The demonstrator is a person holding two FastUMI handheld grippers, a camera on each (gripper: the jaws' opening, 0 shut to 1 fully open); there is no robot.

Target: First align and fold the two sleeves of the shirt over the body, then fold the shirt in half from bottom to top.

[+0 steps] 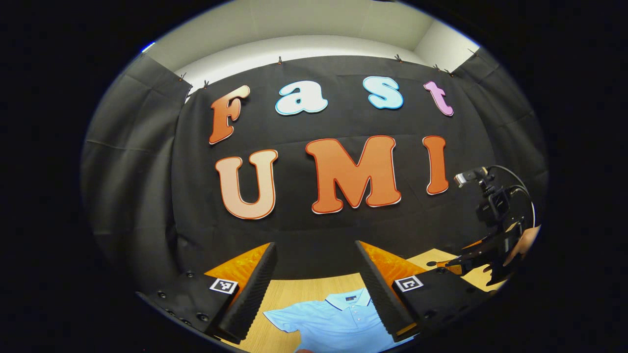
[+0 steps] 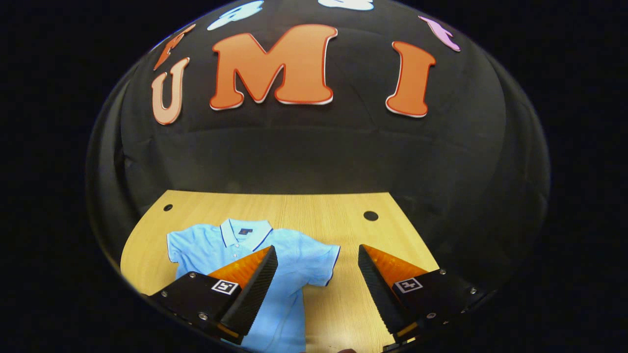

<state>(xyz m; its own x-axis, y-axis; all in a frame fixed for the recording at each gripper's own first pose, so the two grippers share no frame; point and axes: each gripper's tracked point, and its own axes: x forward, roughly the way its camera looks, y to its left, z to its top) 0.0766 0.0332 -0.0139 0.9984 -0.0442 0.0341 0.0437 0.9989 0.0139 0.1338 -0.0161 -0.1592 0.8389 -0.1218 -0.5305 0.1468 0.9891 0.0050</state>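
A light blue polo shirt (image 2: 255, 250) lies flat on the wooden table (image 2: 319, 211), collar toward the back wall and both short sleeves spread out. My right gripper (image 2: 318, 267) is open above the shirt's right sleeve (image 2: 321, 260), holding nothing. In the left gripper view, the same shirt (image 1: 331, 321) lies below my left gripper (image 1: 316, 267), which is open and held high, facing the wall. Farther off at the right edge of that view, the right gripper (image 1: 483, 262) shows with a hand behind it.
The black cloth wall stands close behind the table's far edge. Two small dark holes (image 2: 370, 215) (image 2: 168, 207) sit in the tabletop near the back. Bare wood lies to the right of the shirt.
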